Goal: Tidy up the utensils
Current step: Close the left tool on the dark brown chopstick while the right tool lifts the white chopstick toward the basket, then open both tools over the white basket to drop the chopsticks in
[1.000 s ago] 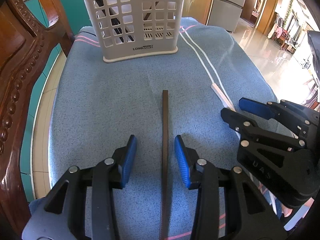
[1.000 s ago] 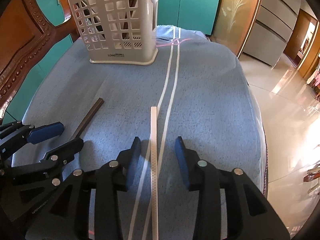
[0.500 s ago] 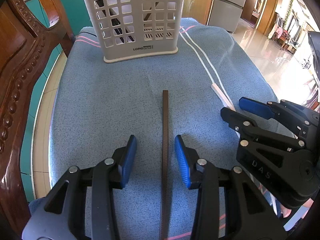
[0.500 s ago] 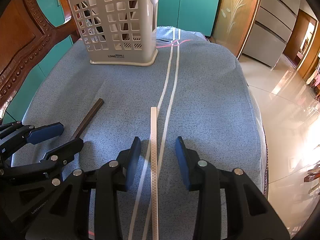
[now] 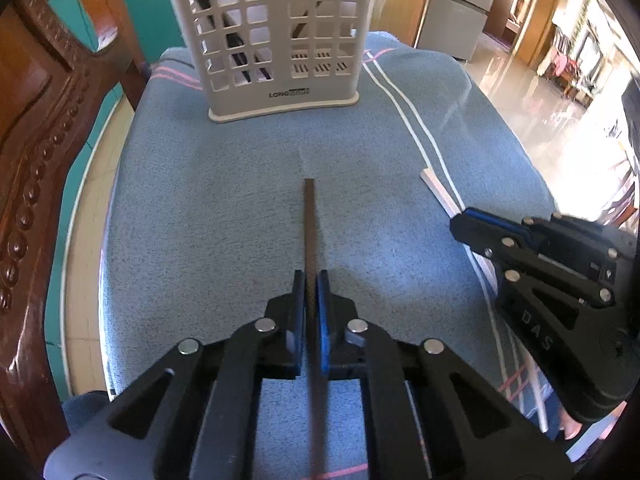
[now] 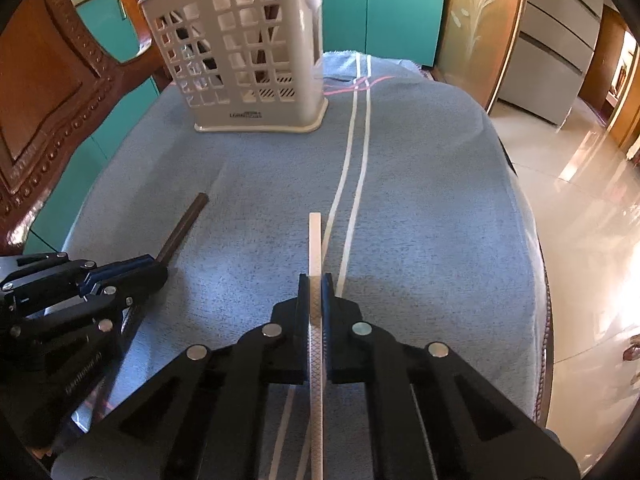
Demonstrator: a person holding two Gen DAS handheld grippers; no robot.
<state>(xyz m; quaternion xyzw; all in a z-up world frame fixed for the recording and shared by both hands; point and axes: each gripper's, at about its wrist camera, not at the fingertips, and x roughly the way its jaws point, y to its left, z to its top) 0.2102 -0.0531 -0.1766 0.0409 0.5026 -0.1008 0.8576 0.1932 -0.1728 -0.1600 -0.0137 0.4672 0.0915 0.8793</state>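
Two chopsticks lie on the blue cloth-covered bench (image 5: 200,208): left tool (image 5: 310,280) has just closed on the brown chopstick (image 5: 309,216), right tool (image 6: 316,280) on the white chopstick (image 6: 315,236). Either may pivot or slip before reaching the basket (image 5: 280,32), being long and thin.

I see a table covered by a blue cloth (image 6: 420,200) with two white stripes and a pink stripe. On my left stands a carved brown wooden chair back (image 5: 36,128) with beaded trim. Behind it run teal cabinet doors (image 6: 384,4). To their right I note a brown glass panel (image 6: 468,36) etched with a plant design, then a grey unit (image 6: 552,52) with horizontal seams, possibly drawers. The floor (image 6: 588,216) is pale glossy tile, reflecting strong daylight. In the left wrist view, a doorway (image 5: 532,12) with wooden framing opens onto a bright further room; its contents are too blurred to identify.
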